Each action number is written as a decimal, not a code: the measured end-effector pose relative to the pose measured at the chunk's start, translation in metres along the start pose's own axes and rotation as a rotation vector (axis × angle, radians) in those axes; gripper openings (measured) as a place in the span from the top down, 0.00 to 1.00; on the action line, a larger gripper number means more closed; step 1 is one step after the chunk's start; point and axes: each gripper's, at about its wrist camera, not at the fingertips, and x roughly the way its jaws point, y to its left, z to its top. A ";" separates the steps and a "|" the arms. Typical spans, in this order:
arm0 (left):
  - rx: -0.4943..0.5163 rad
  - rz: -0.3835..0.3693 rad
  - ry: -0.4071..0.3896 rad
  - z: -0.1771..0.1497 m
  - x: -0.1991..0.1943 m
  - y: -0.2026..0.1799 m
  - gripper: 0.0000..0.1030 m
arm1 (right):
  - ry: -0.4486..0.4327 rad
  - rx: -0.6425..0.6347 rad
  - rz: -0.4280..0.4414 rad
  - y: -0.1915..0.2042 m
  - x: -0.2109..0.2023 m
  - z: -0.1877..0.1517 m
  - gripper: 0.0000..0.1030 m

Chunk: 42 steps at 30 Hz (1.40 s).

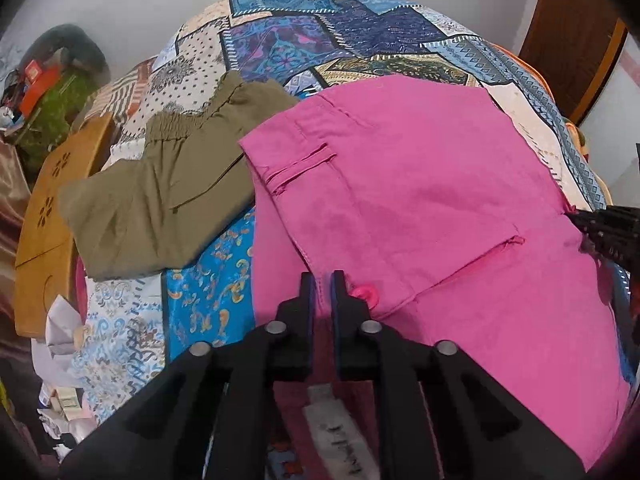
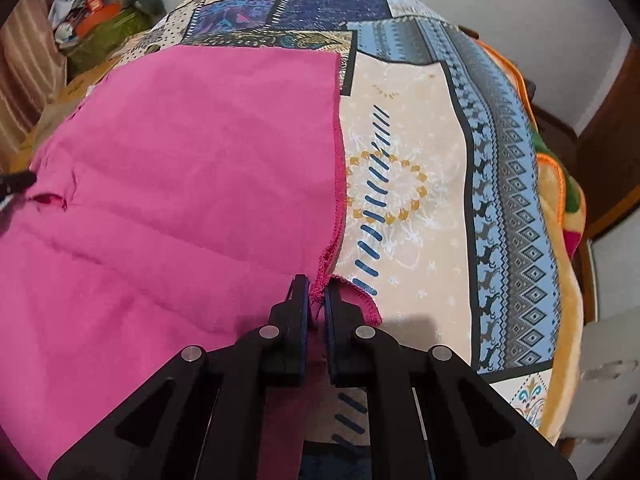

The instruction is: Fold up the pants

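1. Your left gripper (image 1: 322,280) has its jaws clamped on the near edge of the pink pants (image 1: 420,184), which lie flat on the patchwork bedspread (image 2: 420,128).
2. Your right gripper (image 2: 317,286) pinches their stitched hem corner; bare bedspread lies to its right.
3. Folded olive pants (image 1: 160,196) lie just left.

Nothing legible — the white label (image 1: 340,436) inside the pants bears only blurred marks.
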 end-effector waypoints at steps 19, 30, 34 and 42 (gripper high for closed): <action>-0.100 0.005 -0.046 0.066 0.005 0.065 0.33 | -0.233 0.024 -0.031 -0.004 -0.057 0.074 0.27; -0.129 -0.051 0.021 0.083 0.081 0.067 0.34 | -0.152 0.071 0.028 -0.007 0.047 0.136 0.39; -0.130 -0.086 -0.026 0.085 0.081 0.069 0.40 | -0.150 0.076 0.062 -0.008 0.063 0.143 0.46; -0.164 -0.111 -0.028 0.091 0.082 0.063 0.87 | -0.146 0.072 0.018 0.006 0.068 0.146 0.96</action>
